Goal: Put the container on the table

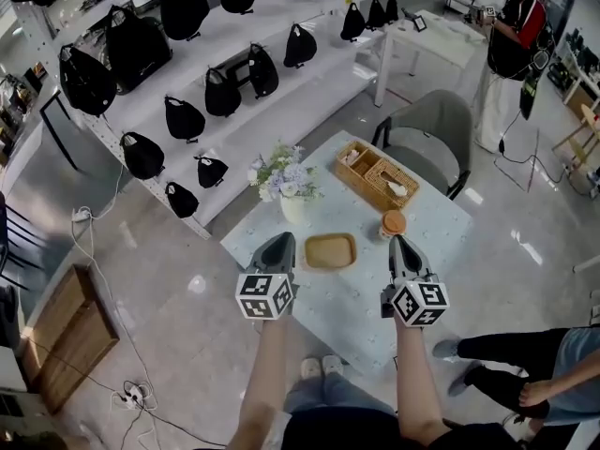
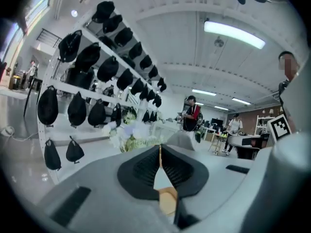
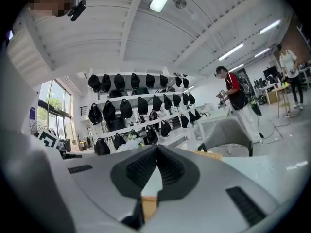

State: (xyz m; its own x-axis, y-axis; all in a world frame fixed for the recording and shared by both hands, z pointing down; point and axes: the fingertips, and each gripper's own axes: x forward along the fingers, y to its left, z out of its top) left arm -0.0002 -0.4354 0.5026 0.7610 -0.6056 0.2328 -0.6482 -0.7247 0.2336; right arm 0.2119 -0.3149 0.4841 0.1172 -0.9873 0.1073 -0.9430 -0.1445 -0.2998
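The container (image 1: 330,251) is a shallow tan rectangular tray lying flat on the pale table (image 1: 441,228), near its front edge. My left gripper (image 1: 279,242) hangs in the air just left of it and my right gripper (image 1: 399,244) just right of it, both lifted off the table. In the left gripper view the left gripper (image 2: 160,147) has its dark pads (image 2: 146,166) meeting at the tips with nothing between them. The right gripper (image 3: 156,147) shows the same: tips together, empty. A tan patch of the container (image 2: 167,198) shows through the gap below the left pads.
On the table stand a vase of flowers (image 1: 286,181), a wicker basket (image 1: 377,174) and a cup with an orange lid (image 1: 392,223). A grey chair (image 1: 436,129) is behind the table. White shelves with black bags (image 1: 187,73) run along the left. One person stands at the far right (image 1: 511,36).
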